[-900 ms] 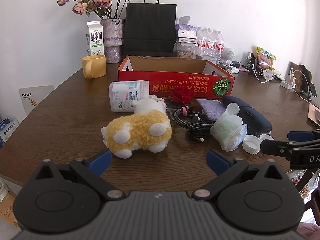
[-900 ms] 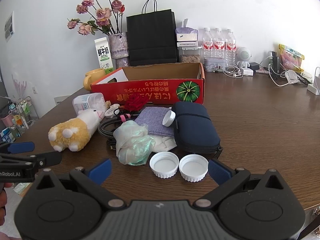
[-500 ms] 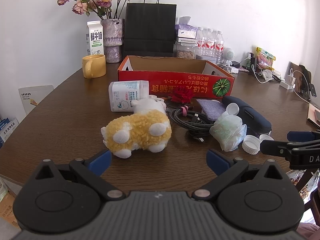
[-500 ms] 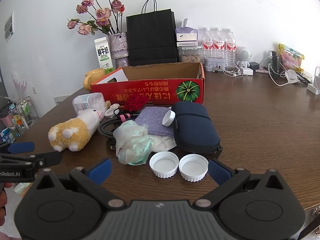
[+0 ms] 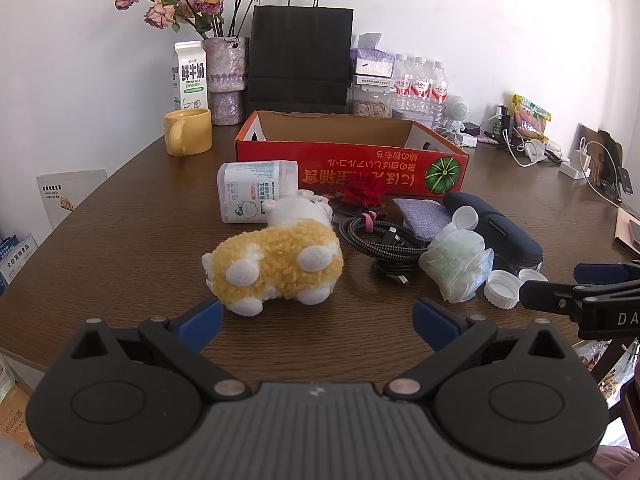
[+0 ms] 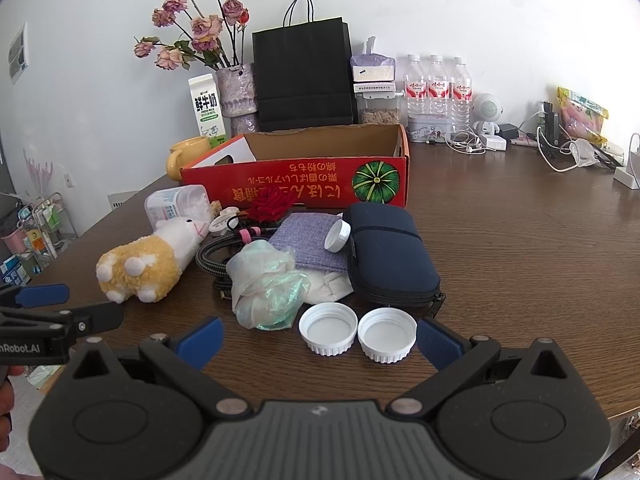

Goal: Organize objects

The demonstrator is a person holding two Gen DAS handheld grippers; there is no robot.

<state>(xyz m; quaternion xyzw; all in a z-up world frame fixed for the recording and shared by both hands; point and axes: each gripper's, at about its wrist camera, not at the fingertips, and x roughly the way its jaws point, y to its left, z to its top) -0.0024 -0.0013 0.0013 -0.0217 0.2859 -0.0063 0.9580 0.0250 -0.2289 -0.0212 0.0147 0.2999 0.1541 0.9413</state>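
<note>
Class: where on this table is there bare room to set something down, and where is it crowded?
Bare wood lies left of the plush toy below the yellow mug, and right of the navy case. The red box looks empty. Crowded: the cluster before it.

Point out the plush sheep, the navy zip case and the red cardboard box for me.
plush sheep [image 5: 276,266], left wrist view, on its yellow woolly body.
navy zip case [image 6: 386,258], right wrist view, on its top face.
red cardboard box [image 6: 296,180], right wrist view, on its printed front wall.
</note>
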